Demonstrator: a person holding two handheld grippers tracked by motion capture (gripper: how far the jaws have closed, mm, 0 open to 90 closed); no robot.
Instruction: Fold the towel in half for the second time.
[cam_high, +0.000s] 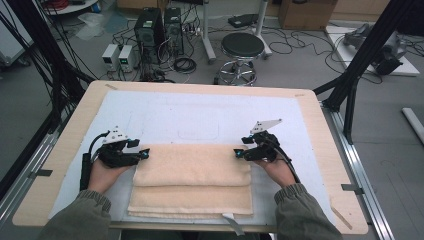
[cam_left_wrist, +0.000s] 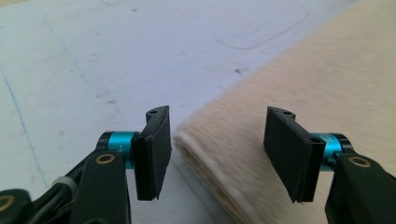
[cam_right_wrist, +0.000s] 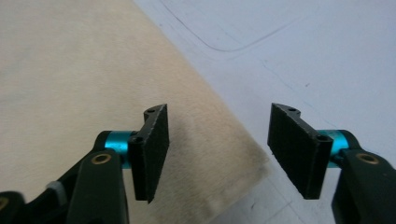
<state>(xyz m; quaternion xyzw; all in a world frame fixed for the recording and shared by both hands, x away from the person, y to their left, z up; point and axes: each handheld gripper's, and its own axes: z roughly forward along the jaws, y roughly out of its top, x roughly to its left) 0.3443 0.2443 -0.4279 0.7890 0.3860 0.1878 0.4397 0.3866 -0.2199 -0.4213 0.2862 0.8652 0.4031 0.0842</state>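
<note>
folded cream towel lies flat on table.

Left gripper: held low in the person's left hand, jaws spread wide, pointing right; right gripper: held low in the right hand, jaws spread wide, pointing left; both forearms sleeved, entering from the near edge.

Grey floor strewn with black cables; a round black stool top centre, computer towers upper left.
</note>
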